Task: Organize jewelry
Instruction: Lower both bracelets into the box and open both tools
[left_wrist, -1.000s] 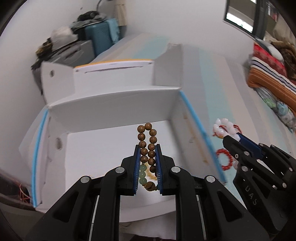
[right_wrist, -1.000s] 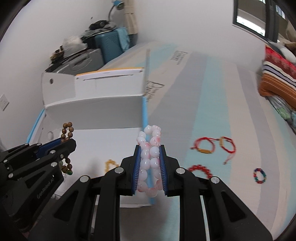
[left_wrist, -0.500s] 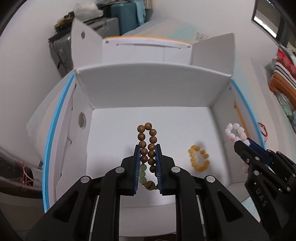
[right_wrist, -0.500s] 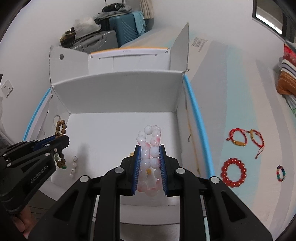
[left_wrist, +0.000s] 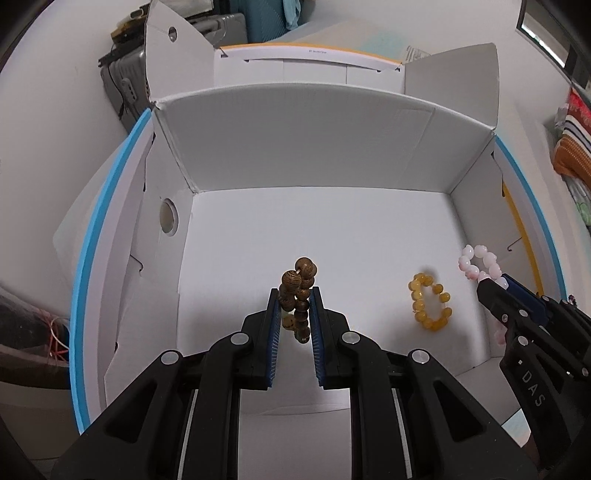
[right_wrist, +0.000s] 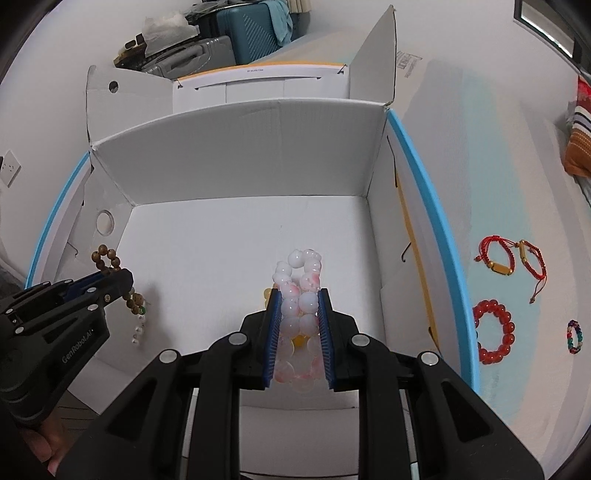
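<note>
Nearest me, my left gripper (left_wrist: 294, 312) pinches the wooden bead bracelet (left_wrist: 299, 291) between its blue pads, though the pads look only loosely pressed on it. My right gripper (right_wrist: 299, 317) is pressed together on the pink-and-white bead bracelet (right_wrist: 300, 288). Both hang over the floor of the white cardboard box (left_wrist: 332, 177), so I judge these two are at the drop, not yet let go.

Just right of the left gripper, an amber bead bracelet (left_wrist: 430, 301) already lies in the box. Beneath the left gripper, seen from the right camera, a small pearl strand (right_wrist: 138, 330) also appears to lie there.

Farther right of my right gripper, outside the box on the striped mat (right_wrist: 498, 166), a red bead bracelet (right_wrist: 493, 332), two red cord bracelets (right_wrist: 513, 256) and a small multicolored bracelet (right_wrist: 573, 336) are left to collect.
</note>
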